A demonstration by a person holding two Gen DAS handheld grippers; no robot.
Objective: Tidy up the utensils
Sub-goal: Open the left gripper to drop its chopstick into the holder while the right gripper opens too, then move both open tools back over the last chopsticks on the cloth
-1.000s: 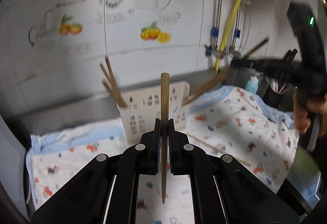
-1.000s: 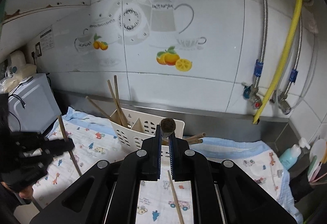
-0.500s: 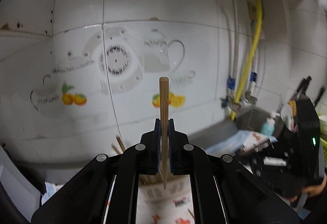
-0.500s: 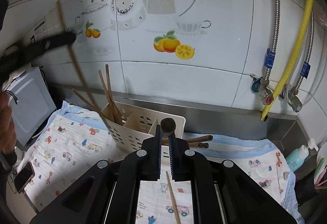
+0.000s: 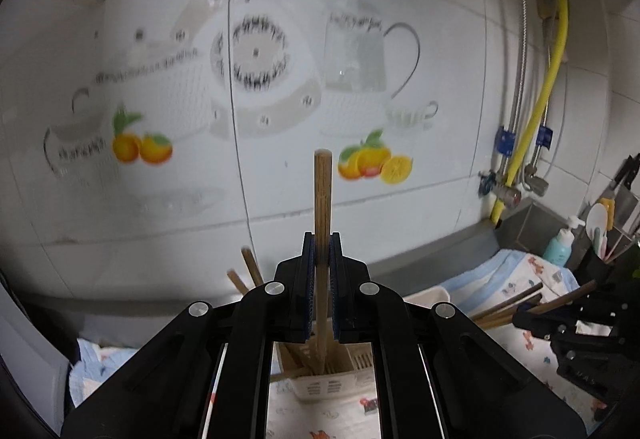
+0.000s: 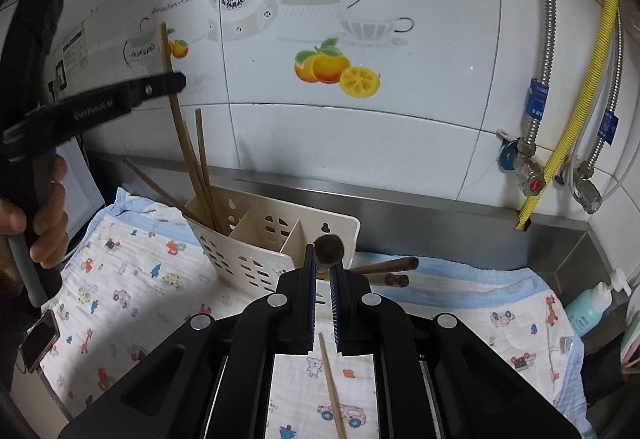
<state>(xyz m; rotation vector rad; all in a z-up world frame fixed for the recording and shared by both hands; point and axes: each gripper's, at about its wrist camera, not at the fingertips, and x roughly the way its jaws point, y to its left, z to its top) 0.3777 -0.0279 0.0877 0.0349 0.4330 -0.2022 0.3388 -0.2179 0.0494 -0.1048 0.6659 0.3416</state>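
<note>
My left gripper (image 5: pixel 320 243) is shut on a wooden chopstick (image 5: pixel 322 199) that stands upright. The chopstick's lower end reaches down to the white slotted holder (image 5: pixel 332 385). The right wrist view shows that left gripper (image 6: pixel 172 83) above the holder (image 6: pixel 256 259), its chopstick (image 6: pixel 166 47) slanting down toward the left compartment, where a few chopsticks (image 6: pixel 202 167) lean. My right gripper (image 6: pixel 322 255) is shut on a chopstick seen end-on (image 6: pixel 329 250), just in front of the holder. A loose chopstick (image 6: pixel 332 387) lies on the cloth below it.
Two chopsticks (image 6: pixel 384 271) lie on the cloth (image 6: pixel 132 279) right of the holder. A soap bottle (image 6: pixel 588 307) stands at the right by the sink edge. Water valves (image 6: pixel 528 175) and a yellow hose (image 6: pixel 576 87) hang on the tiled wall. A phone (image 6: pixel 38 339) lies at the cloth's left edge.
The left gripper has risen and swung right with its chopstick, from low over the cloth to above the holder's left compartment. The right gripper has sunk a little closer to the holder.
</note>
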